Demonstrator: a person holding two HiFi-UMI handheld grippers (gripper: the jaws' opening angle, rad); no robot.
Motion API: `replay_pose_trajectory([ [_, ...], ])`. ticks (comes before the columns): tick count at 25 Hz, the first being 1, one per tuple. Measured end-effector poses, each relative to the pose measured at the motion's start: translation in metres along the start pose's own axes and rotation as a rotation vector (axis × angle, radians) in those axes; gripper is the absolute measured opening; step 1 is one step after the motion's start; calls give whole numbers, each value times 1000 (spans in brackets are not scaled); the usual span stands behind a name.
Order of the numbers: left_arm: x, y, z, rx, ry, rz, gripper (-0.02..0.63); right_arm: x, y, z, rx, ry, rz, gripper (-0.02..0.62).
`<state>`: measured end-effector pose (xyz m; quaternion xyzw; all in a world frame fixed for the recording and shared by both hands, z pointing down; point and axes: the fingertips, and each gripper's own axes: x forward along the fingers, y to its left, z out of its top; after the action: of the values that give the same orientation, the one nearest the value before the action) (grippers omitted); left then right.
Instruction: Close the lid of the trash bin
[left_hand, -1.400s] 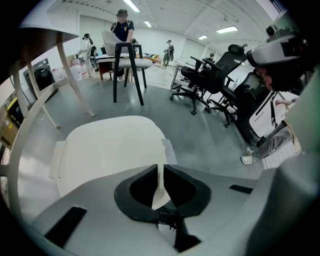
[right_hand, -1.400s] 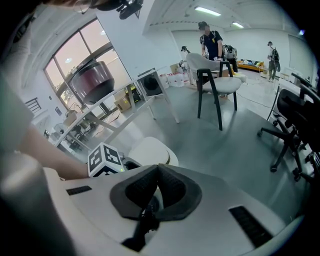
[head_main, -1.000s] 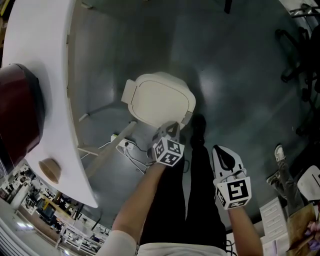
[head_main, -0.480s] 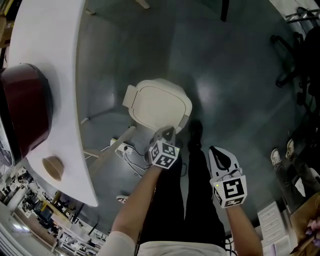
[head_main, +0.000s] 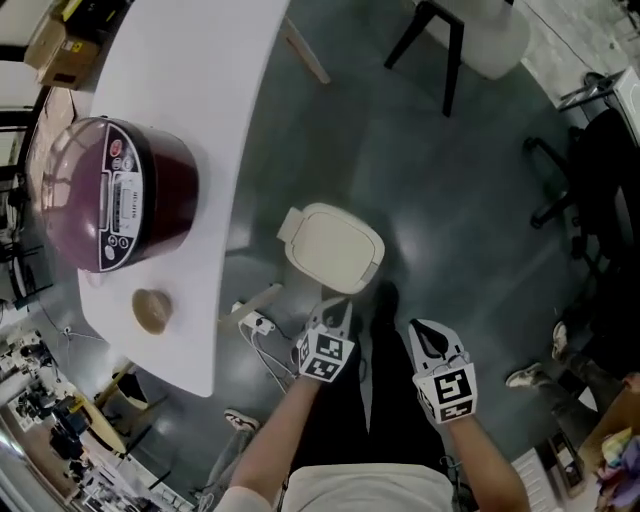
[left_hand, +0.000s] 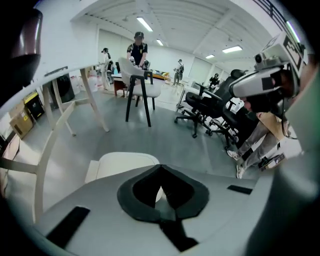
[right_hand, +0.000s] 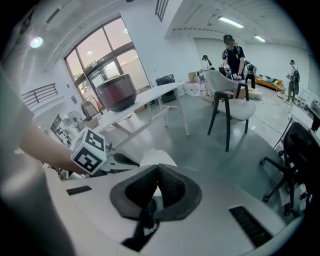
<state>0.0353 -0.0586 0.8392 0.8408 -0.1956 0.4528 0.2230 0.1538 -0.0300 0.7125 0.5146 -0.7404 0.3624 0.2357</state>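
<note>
On the floor just beside the desk's long curved edge stands the trash bin (head_main: 340, 268), its cream lid (head_main: 328, 243) lying flat and shut. A second ago the left gripper (head_main: 338, 306) sat at the lid's near rim. Now it has lifted clear of the bin, and the right gripper (head_main: 428, 332) has risen with it. Each gripper has its pads pressed together with nothing between them. With the lid down and both grippers drawn away, the closing looks finished, and what is left is likely only pulling back.

The floor (head_main: 440, 190) is smooth, grey and faintly glossy. A power strip (head_main: 252, 321) with loose cables lies on it by a desk leg, near the bin. The white desk (head_main: 190, 70) carries a dark red cooker (head_main: 120, 195), and a small tan round thing (head_main: 152, 311) lies towards its near end. A white chair (head_main: 470, 30) on black legs stands beyond the bin and black office chairs (head_main: 585, 170) to the right. People stand far back in the bright, open room.
</note>
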Motion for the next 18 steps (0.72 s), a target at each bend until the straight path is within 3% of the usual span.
replay_pose_trajectory([
  [7, -121, -36, 55, -85, -130, 0, 14, -69, 39, 55, -101, -24, 59, 12],
  [14, -258, -60, 103, -83, -303, 20, 14, -136, 91, 115, -207, -63, 132, 12],
  [18, -331, -60, 115, -87, -411, 67, 14, -169, 120, 149, -242, -139, 137, 12],
])
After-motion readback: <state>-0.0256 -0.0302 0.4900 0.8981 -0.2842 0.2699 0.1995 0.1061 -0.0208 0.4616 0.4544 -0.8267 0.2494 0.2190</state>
